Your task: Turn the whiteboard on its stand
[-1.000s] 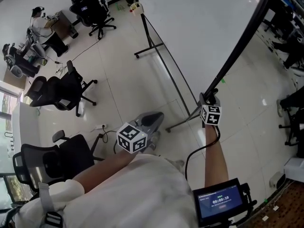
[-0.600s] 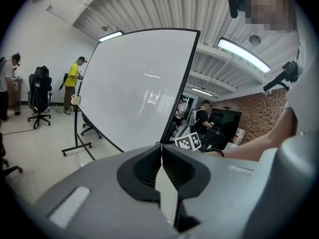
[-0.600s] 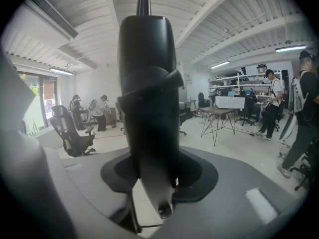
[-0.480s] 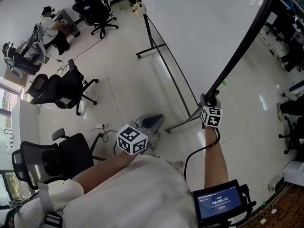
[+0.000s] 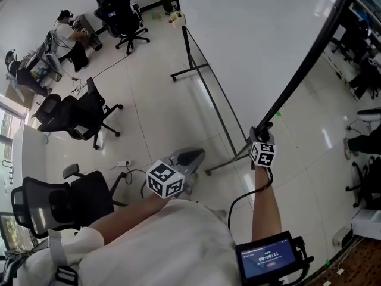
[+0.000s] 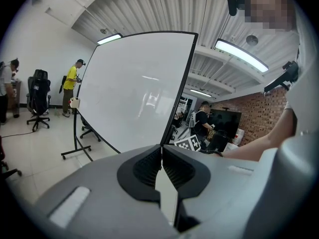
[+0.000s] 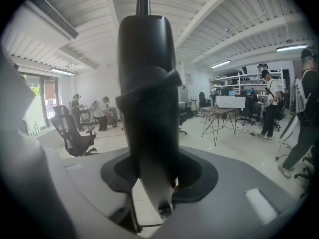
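One whiteboard (image 5: pixel 256 34) tilts on its one stand (image 5: pixel 209 88), out in the middle of the floor (image 5: pixel 161 112). There are two grippers. The right gripper (image 5: pixel 261 134) is clamped on the black knob (image 7: pixel 147 83) at the board's side edge. The left gripper (image 5: pixel 190 156) hangs near the person's front, well apart from the board, its jaws pressed together on nothing. Three black chairs (image 5: pixel 77 115) stand along the floor's left edge. One power strip (image 5: pixel 123 163) lies just beside the nearest chair. A seated person (image 5: pixel 64 27) and one in yellow (image 6: pixel 74 86) are near the far left corner.
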The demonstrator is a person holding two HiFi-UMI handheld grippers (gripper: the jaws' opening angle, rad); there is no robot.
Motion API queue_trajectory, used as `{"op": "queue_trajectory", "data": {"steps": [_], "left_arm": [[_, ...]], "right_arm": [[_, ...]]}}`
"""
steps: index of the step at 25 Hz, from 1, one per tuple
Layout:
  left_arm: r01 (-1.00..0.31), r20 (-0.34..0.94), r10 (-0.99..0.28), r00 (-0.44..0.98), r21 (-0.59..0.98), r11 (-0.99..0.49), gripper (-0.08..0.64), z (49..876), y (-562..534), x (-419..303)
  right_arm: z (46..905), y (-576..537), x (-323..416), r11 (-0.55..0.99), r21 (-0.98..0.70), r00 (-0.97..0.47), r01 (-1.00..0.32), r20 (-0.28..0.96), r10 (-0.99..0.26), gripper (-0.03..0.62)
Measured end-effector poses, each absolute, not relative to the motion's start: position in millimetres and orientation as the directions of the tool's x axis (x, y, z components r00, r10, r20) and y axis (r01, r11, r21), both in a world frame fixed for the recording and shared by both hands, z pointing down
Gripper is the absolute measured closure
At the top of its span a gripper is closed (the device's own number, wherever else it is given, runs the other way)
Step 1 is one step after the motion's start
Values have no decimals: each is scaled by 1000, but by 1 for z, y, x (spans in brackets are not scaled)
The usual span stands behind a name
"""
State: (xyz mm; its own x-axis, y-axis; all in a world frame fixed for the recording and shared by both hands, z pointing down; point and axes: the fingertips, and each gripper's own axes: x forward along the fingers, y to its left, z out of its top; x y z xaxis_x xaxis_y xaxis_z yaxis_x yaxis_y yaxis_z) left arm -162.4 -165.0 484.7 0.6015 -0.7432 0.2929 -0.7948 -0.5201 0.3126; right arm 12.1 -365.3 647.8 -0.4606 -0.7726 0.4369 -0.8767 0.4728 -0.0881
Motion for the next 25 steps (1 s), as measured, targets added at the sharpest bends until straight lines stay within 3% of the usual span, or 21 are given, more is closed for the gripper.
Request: {"op": "queue_trajectory", "data": {"steps": [25], "left_arm": [[-736,270,-686,676,292,-610,534,478,-154,-115]], "right_arm": [[653,-321,52,473,-91,-461,-876,441,-770,416]]}}
